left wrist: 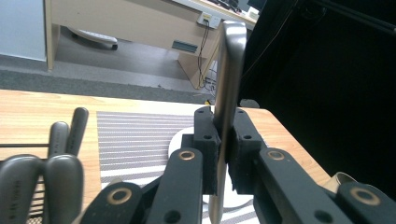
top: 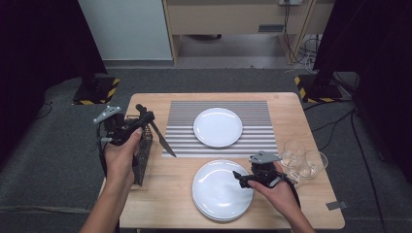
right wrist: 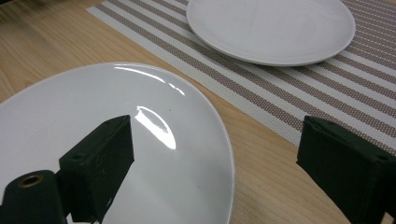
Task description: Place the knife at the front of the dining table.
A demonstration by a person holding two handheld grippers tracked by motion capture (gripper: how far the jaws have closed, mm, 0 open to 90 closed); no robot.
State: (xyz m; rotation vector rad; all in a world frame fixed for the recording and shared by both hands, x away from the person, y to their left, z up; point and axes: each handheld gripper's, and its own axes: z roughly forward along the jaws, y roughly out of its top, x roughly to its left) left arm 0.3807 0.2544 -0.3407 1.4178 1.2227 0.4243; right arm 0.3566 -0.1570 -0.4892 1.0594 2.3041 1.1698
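Left tool (top: 144,118) clenched on a table knife (top: 159,137), pads pinching the flat steel partway along. Held in the air just beside the left edge of the striped placemat (top: 187,127), above the wooden counter (top: 160,194), with the blade slanting down toward the mat's near-left corner. In the left gripper view, the knife (left wrist: 230,84) standing up between the two black pads, edge-on, rounded end at the top. Below and to the left of that tool, a dark mesh cutlery basket (top: 142,156), sitting on the counter left of the placemat; several more handles (left wrist: 46,172) poking up from it, seen close in the left gripper view.

Right tool (top: 239,178) released, jaws spread wide, hovering over the right rim of the near stack of white plates (top: 218,191), which lies on bare wood on the near side of the placemat. In the right gripper view, one jaw over the glossy top plate (right wrist: 116,154), the other past its rim over the wood.

A single white plate (top: 217,127) resting on the placemat itself, right of centre. Clear glasses (top: 303,162) grouped on the counter off the placemat's near-right corner, just beside the right hand (top: 279,191).
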